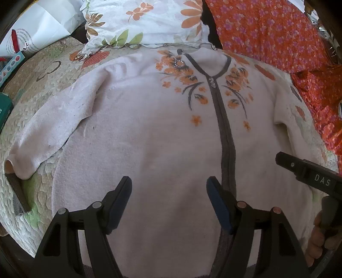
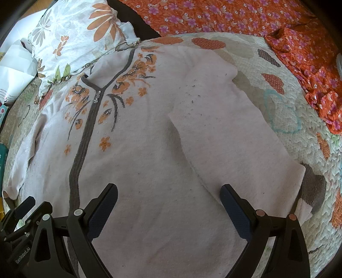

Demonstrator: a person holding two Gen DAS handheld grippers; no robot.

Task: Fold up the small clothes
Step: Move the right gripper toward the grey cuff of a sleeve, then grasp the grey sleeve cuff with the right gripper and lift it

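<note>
pale cardigan (image 1: 149,132) spread flat, front up, on quilted bedspread (image 1: 36,102) below floral pillow (image 1: 145,19), ready for folding; left gripper (image 1: 168,192) and right gripper (image 2: 168,198) both wide, empty, poised over its lower half.

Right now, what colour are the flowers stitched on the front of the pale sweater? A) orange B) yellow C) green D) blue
A: the flowers on each side of the dark strip down the front of the sweater are orange, with dark stems, and they look the same in the right wrist view.
</note>
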